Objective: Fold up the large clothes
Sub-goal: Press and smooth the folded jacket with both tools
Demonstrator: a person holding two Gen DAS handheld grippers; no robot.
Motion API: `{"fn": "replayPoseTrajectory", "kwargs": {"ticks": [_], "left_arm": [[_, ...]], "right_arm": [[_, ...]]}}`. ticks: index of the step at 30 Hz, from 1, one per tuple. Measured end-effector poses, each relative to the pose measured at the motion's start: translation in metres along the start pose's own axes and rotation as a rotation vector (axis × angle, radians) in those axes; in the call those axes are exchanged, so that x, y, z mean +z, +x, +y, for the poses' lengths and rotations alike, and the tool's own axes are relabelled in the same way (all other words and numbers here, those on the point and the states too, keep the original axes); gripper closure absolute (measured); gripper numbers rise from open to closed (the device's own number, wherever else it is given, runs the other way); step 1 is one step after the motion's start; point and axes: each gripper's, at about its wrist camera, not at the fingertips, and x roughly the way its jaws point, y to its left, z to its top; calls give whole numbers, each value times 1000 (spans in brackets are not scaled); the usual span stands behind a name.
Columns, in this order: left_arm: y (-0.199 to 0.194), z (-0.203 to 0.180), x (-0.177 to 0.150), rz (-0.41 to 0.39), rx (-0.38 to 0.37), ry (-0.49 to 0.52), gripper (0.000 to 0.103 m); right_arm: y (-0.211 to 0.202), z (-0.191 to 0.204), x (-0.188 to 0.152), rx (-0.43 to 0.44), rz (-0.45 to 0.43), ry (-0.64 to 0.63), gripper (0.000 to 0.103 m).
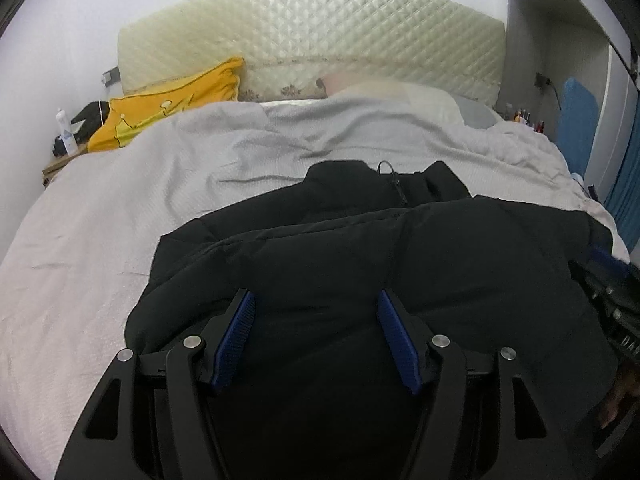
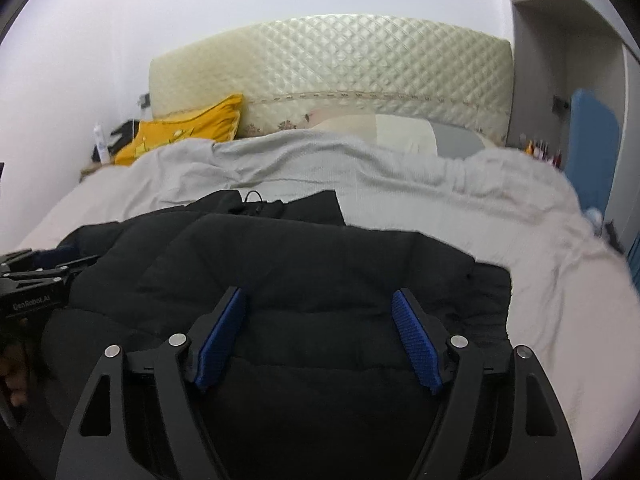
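1. Puffer jacket [image 1: 360, 264], black and quilted, lies on the bed [image 1: 100, 232] near its foot, collar and zipper pull [image 1: 386, 167] pointing toward 12 o'clock at the padded headboard [image 1: 312, 36].
2. It appears already doubled over on itself, a thick upper layer lying across the body; how many layers there are is hard to read in the black.
3. Left tool [image 1: 314, 300] hangs over the jacket's left half with its blue pads spread wide, holding nothing.
4. Right tool [image 2: 320, 298] is likewise spread and empty over the right half; each tool shows at the edge of the other's view, at 3 o'clock and 9 o'clock.
5. Handling, as I judge it: soft, bulky and springy, light for its size, with a slick shell that could slide from the pads. A pinch at a hem edge or a stitched seam should hold better than the puffed middle, and any fold will want pressing down.
6. Hidden: the near hem sits under the tools, the sleeves cannot be made out, and whether the pads touch the fabric is unclear.
7. Yellow cushion [image 1: 168, 104] lies at 10 o'clock, well apart.
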Motion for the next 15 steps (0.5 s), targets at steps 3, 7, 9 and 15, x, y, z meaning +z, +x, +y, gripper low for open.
{"fn": "replayPoseTrajectory", "kwargs": {"ticks": [3,7,9,15], "left_arm": [[7,-4,-2,5,11,26,38],[15,-5,-8,-8,20,27,38],[18,-8,-10,-29,39,28,38],[14,-12,-9,-40,74,22,37]], "right_arm": [[8,6,-6,-23,1,-33,28],[21,7,-13,-18,7,-39,27],[26,5,-15,-21,9,-30,27],[25,6,-11,-41,66,-19,27]]}}
